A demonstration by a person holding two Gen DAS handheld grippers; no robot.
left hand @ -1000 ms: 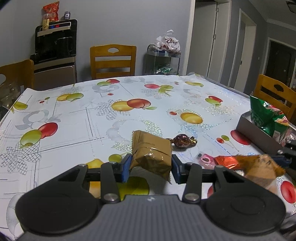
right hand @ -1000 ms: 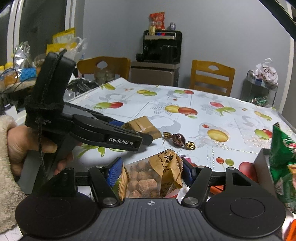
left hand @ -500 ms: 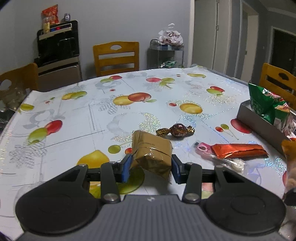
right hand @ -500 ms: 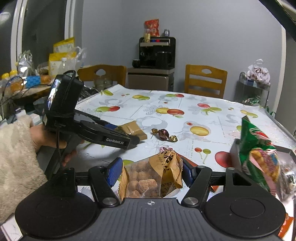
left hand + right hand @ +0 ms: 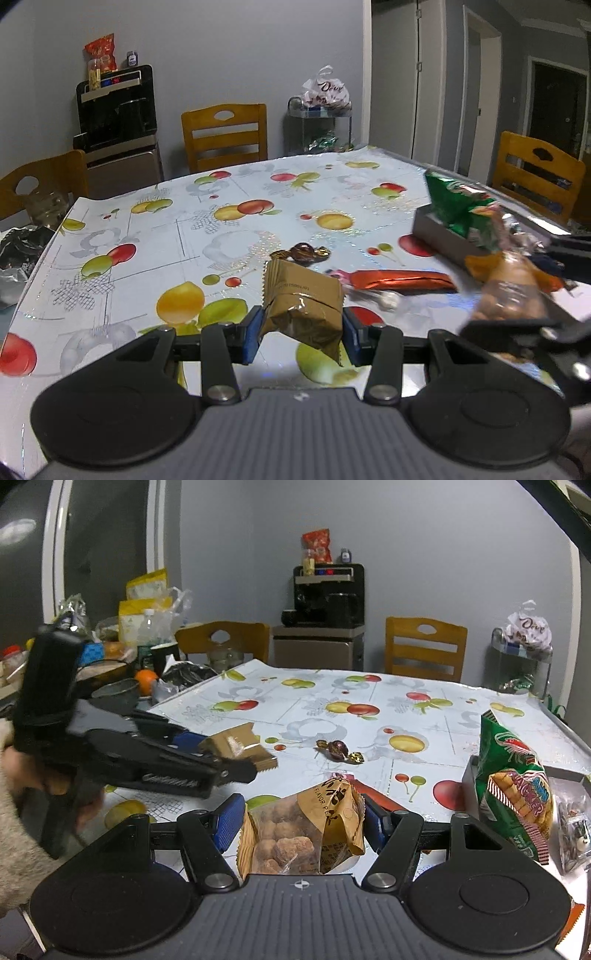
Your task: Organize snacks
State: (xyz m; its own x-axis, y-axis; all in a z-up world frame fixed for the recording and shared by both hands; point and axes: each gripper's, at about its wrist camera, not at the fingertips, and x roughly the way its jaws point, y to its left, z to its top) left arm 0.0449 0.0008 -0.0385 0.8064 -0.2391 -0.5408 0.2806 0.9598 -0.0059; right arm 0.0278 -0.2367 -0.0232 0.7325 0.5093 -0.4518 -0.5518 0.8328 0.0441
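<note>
I have my left gripper clamped on a gold packet and my right gripper clamped on a nut bag, both above the table (neither boxed yet), while the grey box holds a green bag and a wrapped chocolate and orange bar lie loose.

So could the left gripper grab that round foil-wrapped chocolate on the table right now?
Probably not as it stands: the left gripper is already shut on a gold snack packet that fills its jaws. The chocolate lies in the open just beyond, with nothing in the way, so it would need to drop the packet first.
</note>
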